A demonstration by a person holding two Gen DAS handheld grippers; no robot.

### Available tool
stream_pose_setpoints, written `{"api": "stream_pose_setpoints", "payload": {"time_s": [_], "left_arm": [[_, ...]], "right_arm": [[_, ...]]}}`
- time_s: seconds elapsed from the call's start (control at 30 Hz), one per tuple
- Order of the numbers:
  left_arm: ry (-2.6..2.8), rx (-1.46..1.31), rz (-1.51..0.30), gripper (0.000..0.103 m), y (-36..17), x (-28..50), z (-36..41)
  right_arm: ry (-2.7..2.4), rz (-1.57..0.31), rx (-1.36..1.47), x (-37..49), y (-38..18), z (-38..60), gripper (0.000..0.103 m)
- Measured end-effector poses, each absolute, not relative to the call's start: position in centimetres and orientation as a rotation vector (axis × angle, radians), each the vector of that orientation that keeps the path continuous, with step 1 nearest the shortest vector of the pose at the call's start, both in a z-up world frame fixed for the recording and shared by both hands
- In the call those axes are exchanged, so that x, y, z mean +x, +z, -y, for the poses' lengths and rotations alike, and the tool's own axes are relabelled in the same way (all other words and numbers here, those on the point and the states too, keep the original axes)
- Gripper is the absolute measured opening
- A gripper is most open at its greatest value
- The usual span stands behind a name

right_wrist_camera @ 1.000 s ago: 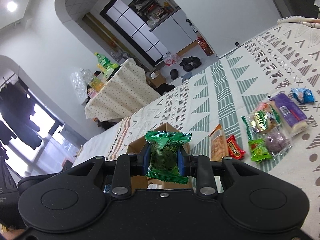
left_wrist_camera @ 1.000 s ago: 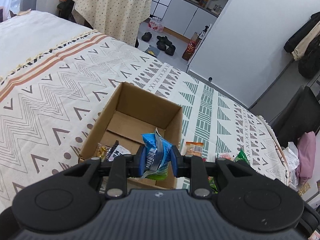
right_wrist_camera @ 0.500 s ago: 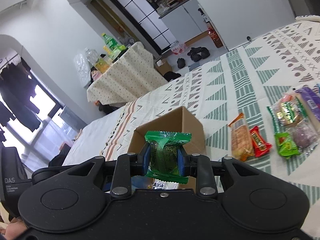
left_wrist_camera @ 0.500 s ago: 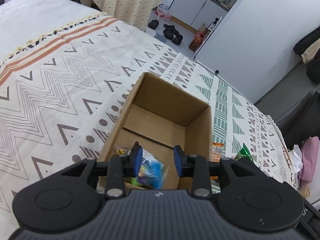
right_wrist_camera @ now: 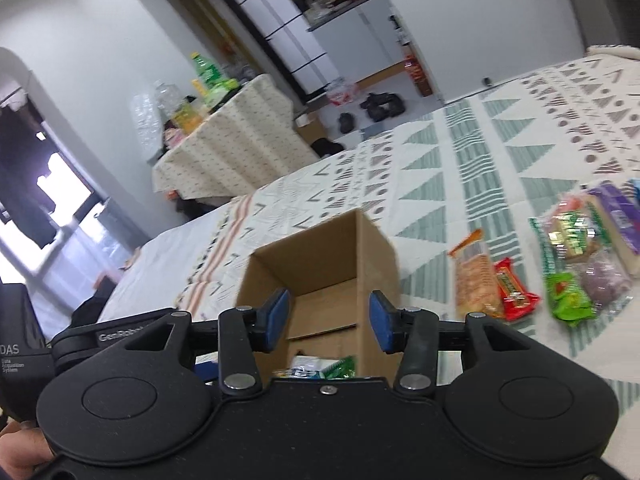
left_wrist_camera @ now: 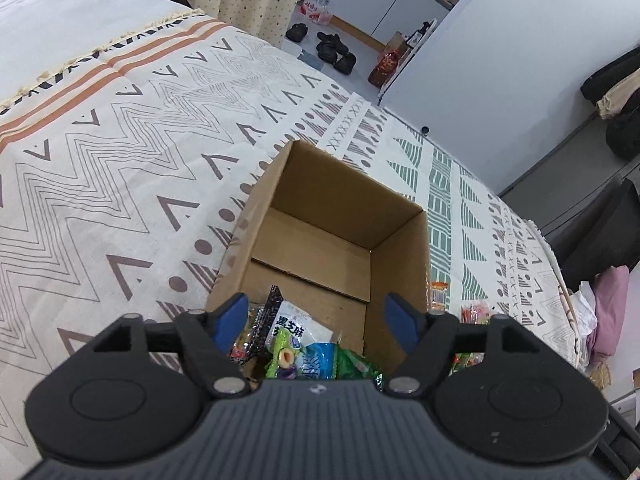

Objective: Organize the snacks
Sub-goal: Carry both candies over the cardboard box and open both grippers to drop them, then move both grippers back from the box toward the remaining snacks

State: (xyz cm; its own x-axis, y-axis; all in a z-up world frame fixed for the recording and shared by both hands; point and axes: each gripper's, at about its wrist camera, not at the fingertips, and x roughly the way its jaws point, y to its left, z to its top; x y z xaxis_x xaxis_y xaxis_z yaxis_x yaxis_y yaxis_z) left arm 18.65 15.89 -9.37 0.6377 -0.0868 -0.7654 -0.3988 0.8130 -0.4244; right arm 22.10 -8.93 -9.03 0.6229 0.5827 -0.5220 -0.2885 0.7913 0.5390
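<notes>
Looking down from the left wrist camera, a patterned bedspread (left_wrist_camera: 120, 168) with brown zigzags and triangles fills the left of the view. At the centre stands an open cardboard box (left_wrist_camera: 400, 248), its far end bare. At its near end lies a heap of snack packets: a white packet (left_wrist_camera: 298, 322) with dark print, a green packet (left_wrist_camera: 282, 354) and a blue packet (left_wrist_camera: 316, 362), pressed close together. The left gripper (left_wrist_camera: 320, 318) hangs over this heap with its blue pads spread wide, and nothing sits between them; its jaws have just been opening. Right of the box, a few loose packets (left_wrist_camera: 468, 316) peek out on the bedspread, partly hidden by the gripper.

From the right wrist camera, a cloth-covered table (right_wrist_camera: 228, 148) with bottles stands at the left in the background. The cardboard box (right_wrist_camera: 376, 248) sits at the centre. The right gripper (right_wrist_camera: 328, 316) is poised over the box's near end, its pads parted with only air between them; its jaws have just been opening too. Below them a green-edged packet (right_wrist_camera: 340, 368) shows inside the box, blurred. To the right, on the bedspread (right_wrist_camera: 440, 160), lie an orange cracker pack (right_wrist_camera: 476, 276), a red bar (right_wrist_camera: 514, 288) touching it, then a cluster of green and purple packets (right_wrist_camera: 580, 256).
</notes>
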Motion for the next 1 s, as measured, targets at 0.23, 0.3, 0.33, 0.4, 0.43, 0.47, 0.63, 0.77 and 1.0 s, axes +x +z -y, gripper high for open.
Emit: {"api": "stream_pose_setpoints", "payload": {"time_s": [0.23,0.3,0.33,0.4,0.43,0.47,0.63,0.77,1.0], "left_arm": [[0.141,-0.551,-0.905,0.086,-8.5,18.9,-14.6],[0.133,-0.529,-0.912,0.089,-8.2,18.8,-14.1],[0.13,-0.525,-0.911,0.092,-7.9,18.6,-13.8],[0.122,-0.525,-0.909,0.096,-7.3,18.1,-13.4],[0.123,-0.524,-0.913,0.1,-7.0,17.9,-13.2],[0.125,-0.523,-0.915,0.102,-6.6,17.6,-12.9],[0.112,-0.488,-0.9,0.103,-4.8,16.0,-11.1],[0.101,-0.47,-0.883,0.103,-3.8,14.9,-9.6],[0.116,-0.427,-0.859,0.103,-2.3,13.4,-7.1]], "right_arm": [[0.422,-0.734,0.42,20.2,-8.3,10.4,0.058],[0.402,-0.725,0.414,20.0,-7.7,10.8,0.062],[0.39,-0.72,0.414,19.7,-7.3,11.1,0.065],[0.365,-0.71,0.412,19.5,-6.6,11.6,0.074],[0.352,-0.707,0.407,19.3,-6.3,11.8,0.079],[0.341,-0.706,0.398,19.1,-5.8,12.1,0.082],[0.336,-0.706,0.355,18.3,-4.0,13.4,0.093],[0.354,-0.696,0.336,17.7,-2.8,14.6,0.098],[0.383,-0.662,0.315,17.1,-1.2,17.6,0.101]]}}
